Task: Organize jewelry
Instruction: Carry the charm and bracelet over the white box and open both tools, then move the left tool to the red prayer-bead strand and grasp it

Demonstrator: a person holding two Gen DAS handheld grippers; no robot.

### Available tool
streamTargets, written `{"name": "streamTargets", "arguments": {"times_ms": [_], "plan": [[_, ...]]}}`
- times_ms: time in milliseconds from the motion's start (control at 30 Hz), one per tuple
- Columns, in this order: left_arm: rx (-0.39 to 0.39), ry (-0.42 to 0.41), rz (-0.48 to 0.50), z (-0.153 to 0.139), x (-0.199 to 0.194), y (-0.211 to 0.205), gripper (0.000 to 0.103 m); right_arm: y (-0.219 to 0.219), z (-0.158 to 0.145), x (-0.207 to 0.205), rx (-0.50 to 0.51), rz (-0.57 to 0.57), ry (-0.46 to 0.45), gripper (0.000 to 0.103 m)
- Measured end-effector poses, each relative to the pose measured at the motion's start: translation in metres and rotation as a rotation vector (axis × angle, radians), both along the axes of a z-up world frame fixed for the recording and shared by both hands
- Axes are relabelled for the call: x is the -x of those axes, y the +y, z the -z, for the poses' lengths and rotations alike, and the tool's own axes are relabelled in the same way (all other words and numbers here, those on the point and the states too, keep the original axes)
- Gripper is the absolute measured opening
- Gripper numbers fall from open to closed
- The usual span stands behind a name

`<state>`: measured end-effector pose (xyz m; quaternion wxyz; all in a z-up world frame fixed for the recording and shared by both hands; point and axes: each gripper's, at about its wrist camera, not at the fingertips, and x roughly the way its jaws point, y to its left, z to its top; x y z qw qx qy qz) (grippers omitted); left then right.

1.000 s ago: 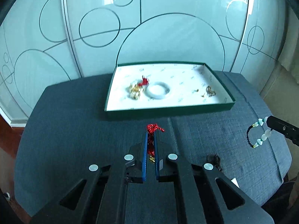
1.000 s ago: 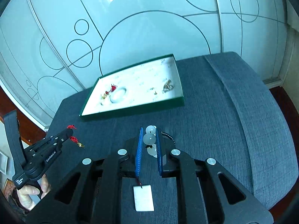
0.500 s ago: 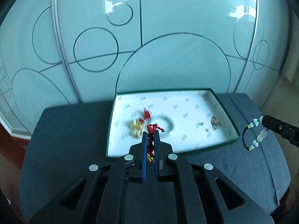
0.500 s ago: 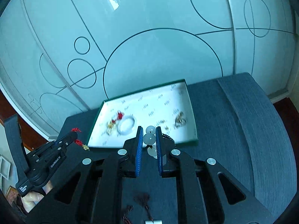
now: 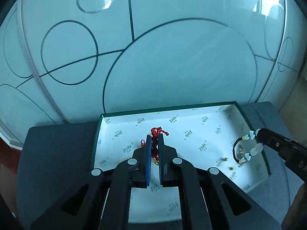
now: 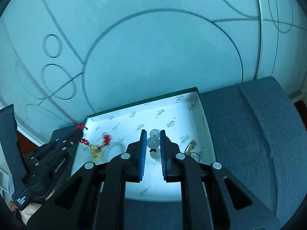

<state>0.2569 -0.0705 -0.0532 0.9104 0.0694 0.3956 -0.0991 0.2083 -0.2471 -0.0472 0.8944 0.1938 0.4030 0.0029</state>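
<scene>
A green tray with a white printed lining (image 5: 191, 132) (image 6: 172, 107) lies on a grey cushion. My left gripper (image 5: 155, 137) is shut on a red cord charm (image 5: 156, 132) with gold beads, held above the tray's middle; it also shows in the right wrist view (image 6: 92, 146). My right gripper (image 6: 152, 133) is shut on a bracelet of pale beads (image 6: 153, 141) and dark beads, held over the tray's right side; the bracelet hangs in the left wrist view (image 5: 246, 149). In the tray lie a pale bangle (image 6: 115, 149), another red-and-gold charm (image 6: 107, 140) and a gold piece (image 6: 191, 146).
The grey cushion (image 6: 249, 134) spreads right of and around the tray. A frosted glass wall with dark circle lines (image 5: 172, 57) stands close behind it. Small gold bits (image 5: 226, 160) lie on the lining near the tray's right end.
Both grippers have moved forward from over the cushion to over the tray, each still holding its piece. The tray now lies right beneath the fingers.
</scene>
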Motion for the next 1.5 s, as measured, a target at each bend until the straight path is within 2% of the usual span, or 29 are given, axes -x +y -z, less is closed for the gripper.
{"name": "streamTargets", "arguments": {"times_ms": [267, 500, 567, 600, 633, 700, 800, 900, 1033, 1167, 1267, 1433, 1500], "plan": [[-0.033, 0.061, -0.027, 0.042, -0.045, -0.006, 0.006, -0.009, 0.035, -0.036, 0.005, 0.028, 0.058, 0.014], [-0.017, 0.111, -0.038, 0.060, -0.064, -0.005, 0.007, -0.008, 0.051, -0.049, -0.008, 0.031, 0.096, 0.014], [-0.024, 0.115, -0.042, 0.062, -0.065, -0.005, 0.011, -0.008, 0.051, -0.049, 0.000, 0.036, 0.092, 0.020], [-0.026, 0.115, -0.040, 0.062, -0.065, -0.005, 0.023, -0.007, 0.051, -0.049, 0.001, 0.032, 0.089, 0.024], [-0.027, 0.114, -0.040, 0.061, -0.065, -0.005, 0.042, -0.007, 0.049, -0.049, 0.004, 0.029, 0.085, 0.025], [-0.020, 0.094, -0.048, 0.057, -0.062, -0.004, 0.059, -0.005, 0.045, -0.046, 0.005, 0.023, 0.078, 0.025], [0.009, 0.096, -0.056, 0.048, -0.056, 0.000, 0.061, -0.003, 0.034, -0.040, 0.001, 0.016, 0.058, 0.026], [0.040, 0.113, -0.057, 0.037, -0.046, 0.006, 0.061, 0.000, 0.018, -0.026, 0.017, -0.001, 0.030, 0.026], [0.043, 0.087, -0.050, 0.016, -0.013, 0.013, 0.061, -0.001, 0.001, 0.001, 0.028, -0.006, 0.010, 0.027], [0.070, 0.076, -0.049, -0.001, 0.030, 0.015, 0.070, 0.001, -0.007, 0.028, 0.047, -0.005, 0.009, 0.027], [0.078, 0.076, -0.059, -0.007, 0.063, 0.025, 0.070, 0.005, -0.008, 0.058, 0.063, -0.004, 0.018, 0.027], [0.089, 0.109, -0.067, 0.000, 0.116, 0.041, 0.070, 0.006, -0.002, 0.105, 0.062, 0.003, 0.048, 0.028], [0.069, 0.114, -0.066, 0.003, 0.142, 0.044, 0.070, 0.006, 0.002, 0.124, 0.059, 0.007, 0.066, 0.028]]}}
